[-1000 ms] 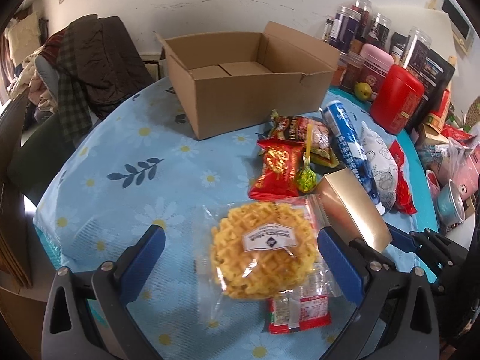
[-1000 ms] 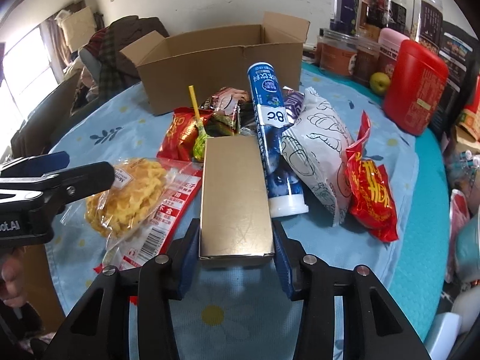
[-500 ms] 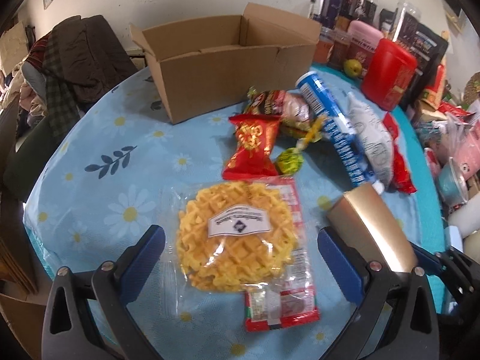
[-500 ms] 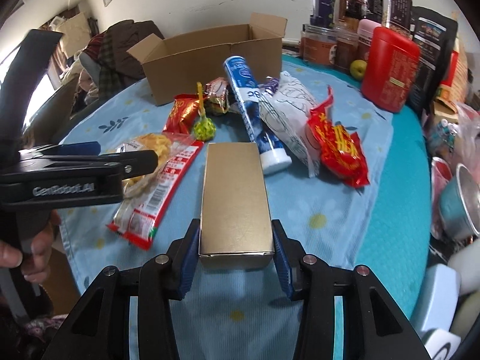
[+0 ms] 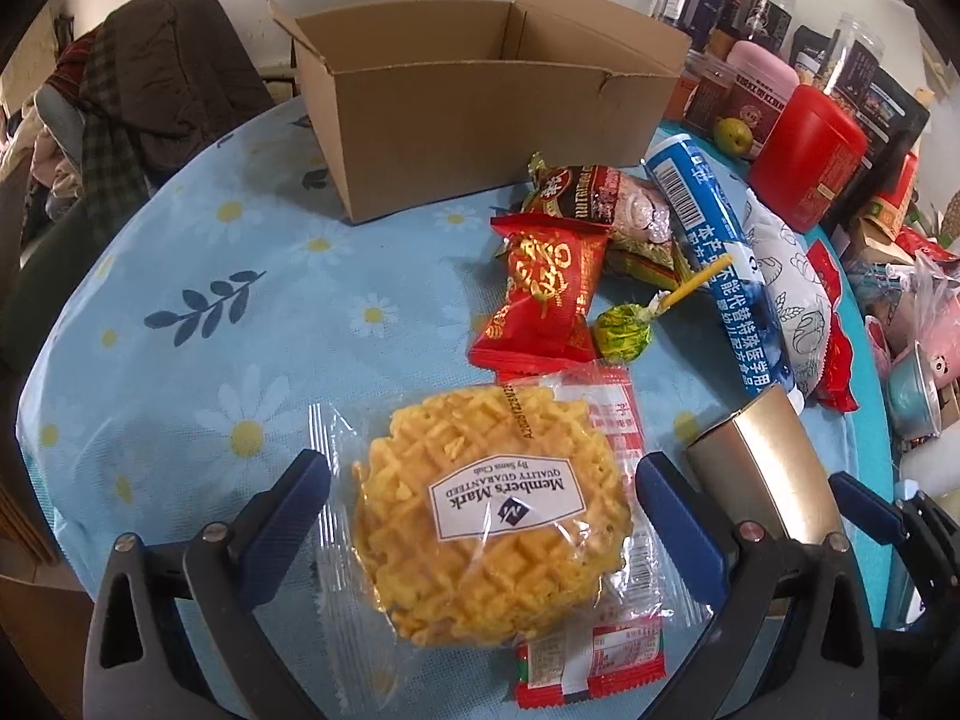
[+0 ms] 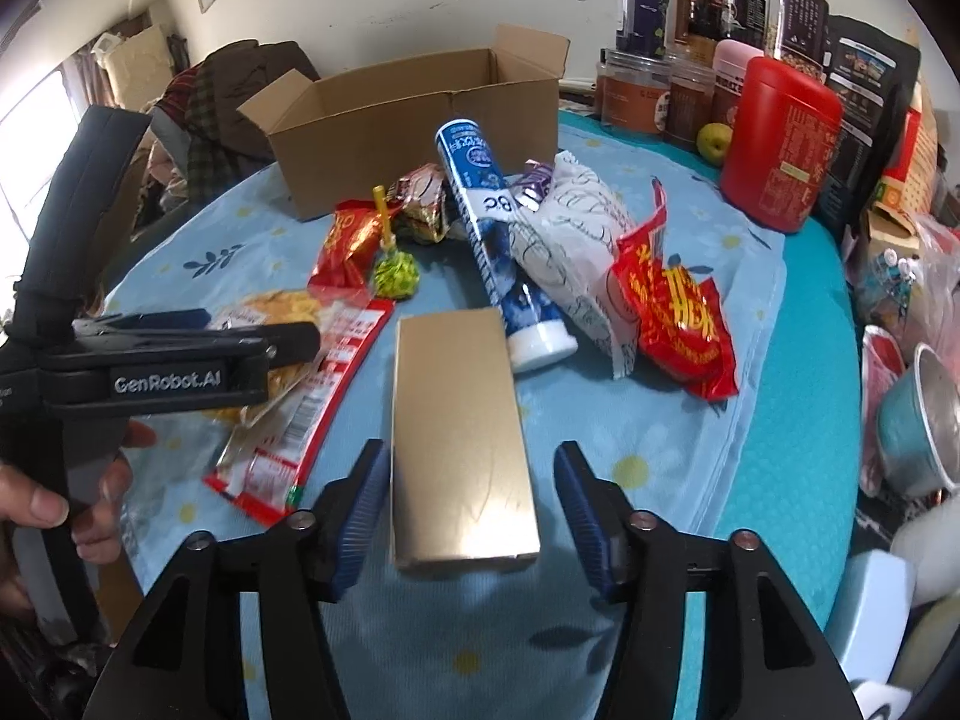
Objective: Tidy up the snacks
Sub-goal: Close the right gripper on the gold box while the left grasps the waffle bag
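An open brown cardboard box (image 5: 480,96) stands at twelve o'clock on the daisy-print blue tablecloth (image 5: 198,276). The right gripper (image 6: 468,498), tilted downward, is opening around the flat gold box (image 6: 459,438). The left gripper (image 5: 480,510) hangs spread wide over the clear-wrapped yellow waffle (image 5: 486,534), not pinching it. A shiny red packet (image 5: 543,294) lies at one o'clock.

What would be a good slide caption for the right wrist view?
Right gripper, jaws opening, lets go of a gold box on the table beside snacks and an open cardboard box.
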`<state>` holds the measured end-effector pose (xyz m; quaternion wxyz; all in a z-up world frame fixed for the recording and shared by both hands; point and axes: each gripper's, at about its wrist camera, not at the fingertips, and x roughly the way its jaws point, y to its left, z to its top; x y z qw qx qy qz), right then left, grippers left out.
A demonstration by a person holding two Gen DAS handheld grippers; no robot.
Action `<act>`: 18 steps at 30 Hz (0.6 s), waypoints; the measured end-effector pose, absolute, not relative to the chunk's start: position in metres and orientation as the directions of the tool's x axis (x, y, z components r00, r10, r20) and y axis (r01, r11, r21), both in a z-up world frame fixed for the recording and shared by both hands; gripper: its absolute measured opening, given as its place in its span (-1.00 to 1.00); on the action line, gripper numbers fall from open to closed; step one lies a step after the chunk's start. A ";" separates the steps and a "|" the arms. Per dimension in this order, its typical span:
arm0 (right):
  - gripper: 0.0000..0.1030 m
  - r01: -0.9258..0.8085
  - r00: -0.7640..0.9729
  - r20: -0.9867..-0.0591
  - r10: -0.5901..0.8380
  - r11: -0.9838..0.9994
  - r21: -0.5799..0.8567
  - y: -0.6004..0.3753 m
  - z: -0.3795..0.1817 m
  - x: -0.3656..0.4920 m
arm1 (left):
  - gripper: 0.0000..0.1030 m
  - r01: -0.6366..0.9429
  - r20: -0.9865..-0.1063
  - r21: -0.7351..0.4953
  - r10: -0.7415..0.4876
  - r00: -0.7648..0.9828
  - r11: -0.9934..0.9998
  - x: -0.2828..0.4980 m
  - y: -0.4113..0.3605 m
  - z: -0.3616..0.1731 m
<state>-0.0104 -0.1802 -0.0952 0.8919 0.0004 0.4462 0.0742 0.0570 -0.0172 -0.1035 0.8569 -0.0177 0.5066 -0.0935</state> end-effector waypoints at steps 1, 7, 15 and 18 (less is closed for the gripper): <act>0.13 -0.137 0.587 -0.798 0.138 0.988 0.070 -0.180 -0.095 -0.008 | 1.00 0.132 -0.867 -0.122 -0.171 0.468 0.984 0.057 -0.016 -0.102; 0.29 -0.161 0.560 -0.811 0.170 0.982 0.095 -0.175 -0.100 0.003 | 1.00 0.099 -0.852 -0.142 -0.172 0.494 0.985 0.047 0.002 -0.090; 0.43 -0.188 0.539 -0.825 0.171 0.979 0.080 -0.164 -0.107 0.010 | 1.00 0.079 -0.882 -0.205 -0.219 0.418 0.976 0.054 0.000 -0.110; 0.43 -0.170 0.530 -0.833 0.158 0.982 0.077 -0.167 -0.110 0.012 | 1.00 0.071 -0.883 -0.216 -0.226 0.412 0.974 0.055 -0.002 -0.115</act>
